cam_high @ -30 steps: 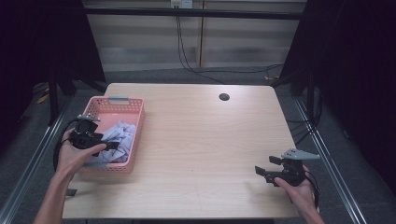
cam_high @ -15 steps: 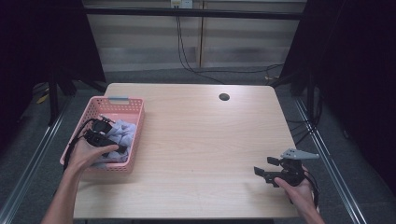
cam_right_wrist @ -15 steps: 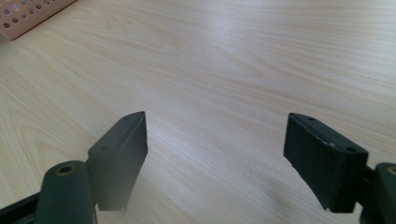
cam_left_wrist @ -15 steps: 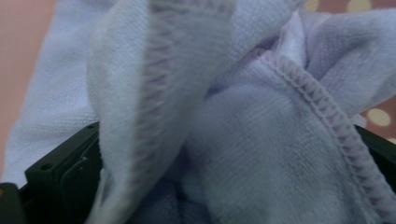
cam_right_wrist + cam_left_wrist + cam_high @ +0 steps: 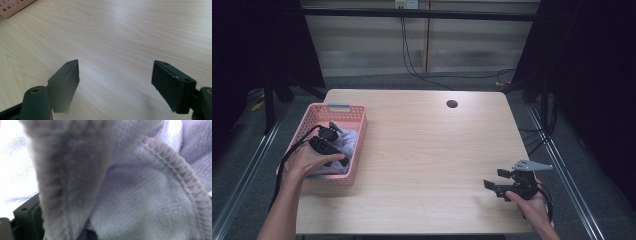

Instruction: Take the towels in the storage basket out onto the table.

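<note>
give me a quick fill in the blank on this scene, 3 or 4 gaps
1. The left tongs reach into a basket whose colour is ____.
2. The cloth in that basket is pale ____.
3. The right tongs have their jaws ____, with nothing between them.
4. The right tongs hover above a bare table made of light ____.

Missing words: pink; purple; open; wood

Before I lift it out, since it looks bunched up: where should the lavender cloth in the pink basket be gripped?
Grip the lavender cloth at its stitched hem, which stands up as a fold, coming from above into the pink basket, whose walls block a side approach.
</note>
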Tool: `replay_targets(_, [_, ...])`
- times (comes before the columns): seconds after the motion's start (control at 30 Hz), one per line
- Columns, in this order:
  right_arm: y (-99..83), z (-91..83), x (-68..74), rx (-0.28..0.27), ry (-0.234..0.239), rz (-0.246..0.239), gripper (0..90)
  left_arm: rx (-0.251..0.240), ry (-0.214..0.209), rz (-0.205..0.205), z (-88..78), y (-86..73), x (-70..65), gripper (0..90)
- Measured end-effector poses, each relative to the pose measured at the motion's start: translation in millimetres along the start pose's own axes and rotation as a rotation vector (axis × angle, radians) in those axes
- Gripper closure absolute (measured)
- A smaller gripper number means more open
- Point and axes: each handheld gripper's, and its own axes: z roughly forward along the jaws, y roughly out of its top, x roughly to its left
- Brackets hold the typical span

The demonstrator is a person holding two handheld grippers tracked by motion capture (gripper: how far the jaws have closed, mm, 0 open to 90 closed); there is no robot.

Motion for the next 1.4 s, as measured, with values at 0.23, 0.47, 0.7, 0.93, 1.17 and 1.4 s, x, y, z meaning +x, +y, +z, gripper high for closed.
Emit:
replay_targets(0.23, [0.3, 2.0, -0.4, 0.009, 0.013, -0.014, 26.7, 0.046, 0.026, 0.078, 4.1, -0.4, -8.5, 0.0])
replay_targets(0.47, [0.0, 1.9, 0.2, 0.017, 0.010, -0.021, 25.8, 0.066, 0.068, -0.009, 4.4, 10.5, -4.6, 15.3])
replay_targets(0.7, [-0.2, 0.4, -2.7, 0.012, -0.003, -0.005, 21.6, 0.016, 0.036, -0.049, 0.0, 9.1, 3.4, 34.8])
replay_targets(0.93, [1.1, 1.2, -3.1, 0.010, -0.015, -0.009, 21.1, -0.035, 0.037, -0.058, -5.9, 2.7, 2.5, 43.1])
replay_targets(1.17, [1.2, 1.5, -2.8, 0.012, -0.017, -0.008, 21.4, -0.104, -0.023, -0.094, -18.0, -10.6, 10.2, 44.7])
replay_targets(1.4, [1.5, 1.5, -3.0, 0.007, -0.014, -0.005, 21.3, -0.191, -0.083, -0.128, -35.1, -24.2, 20.4, 44.8])
